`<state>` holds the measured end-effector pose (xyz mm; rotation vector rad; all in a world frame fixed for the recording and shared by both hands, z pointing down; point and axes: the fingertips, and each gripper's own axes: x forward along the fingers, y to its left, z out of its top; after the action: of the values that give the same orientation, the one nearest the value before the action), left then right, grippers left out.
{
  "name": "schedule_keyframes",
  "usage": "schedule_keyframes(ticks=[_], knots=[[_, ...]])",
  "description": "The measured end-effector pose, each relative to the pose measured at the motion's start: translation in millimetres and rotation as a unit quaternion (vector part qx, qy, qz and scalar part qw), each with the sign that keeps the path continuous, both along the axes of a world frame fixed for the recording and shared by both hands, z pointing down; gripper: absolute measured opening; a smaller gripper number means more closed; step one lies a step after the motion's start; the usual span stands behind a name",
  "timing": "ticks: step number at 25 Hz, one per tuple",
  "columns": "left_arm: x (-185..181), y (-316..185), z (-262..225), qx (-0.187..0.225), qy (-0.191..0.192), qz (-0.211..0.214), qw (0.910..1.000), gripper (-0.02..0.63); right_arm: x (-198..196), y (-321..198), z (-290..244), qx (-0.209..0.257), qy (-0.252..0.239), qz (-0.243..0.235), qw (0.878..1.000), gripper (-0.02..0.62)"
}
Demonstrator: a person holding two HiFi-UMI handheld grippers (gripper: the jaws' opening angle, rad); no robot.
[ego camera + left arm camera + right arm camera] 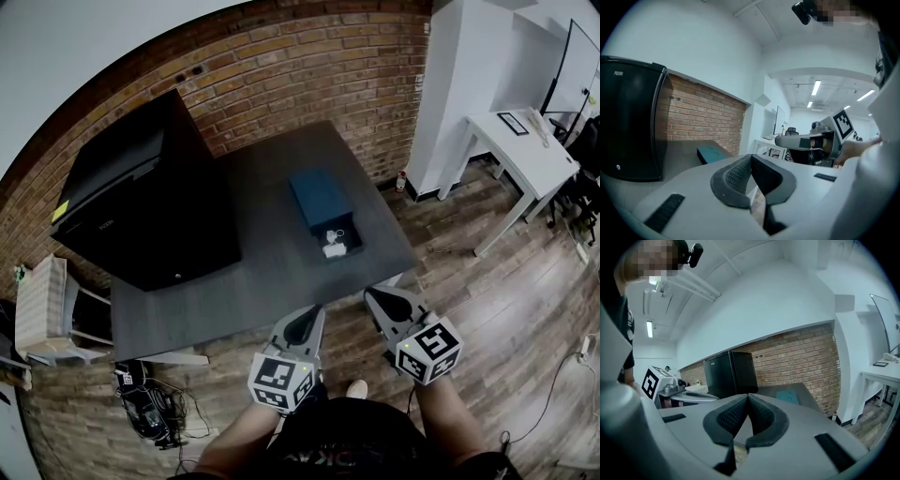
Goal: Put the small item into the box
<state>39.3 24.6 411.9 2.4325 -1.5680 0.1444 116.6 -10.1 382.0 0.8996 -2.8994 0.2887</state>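
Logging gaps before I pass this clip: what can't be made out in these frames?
- White items at the teal box's near end: head view, too small to identify or count.
- Box interior: both gripper views, the low angle shows only its outside.
- Table behind the black cabinet: head view, hidden by the cabinet.

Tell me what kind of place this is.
Probably an office or studio workroom: a brick wall, a white desk on a wood floor, and strip lights on the ceiling further back.
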Motion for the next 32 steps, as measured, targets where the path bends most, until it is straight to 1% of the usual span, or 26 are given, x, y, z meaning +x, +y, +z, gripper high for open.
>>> schedule_keyframes(ticks=[9,20,32], knots=[[-5.6,3.4,-5.3,0.005,-0.008,-0.007,0.9999,0.034,-7.0,2.6,-5.0,0.007,-0.001,-0.012,1.000,0.018],[1.7,-2.5,-4.4,0.004,-0.010,-0.003,0.9999,0.034,-1.0,-3.1,-1.1,0.001,-0.009,-0.014,1.000,0.018],[2.4,0.5,-6.7,0.007,-0.010,-0.009,0.9999,0.034,0.4,-0.4,-4.2,0.003,-0.014,-0.020,1.000,0.018]])
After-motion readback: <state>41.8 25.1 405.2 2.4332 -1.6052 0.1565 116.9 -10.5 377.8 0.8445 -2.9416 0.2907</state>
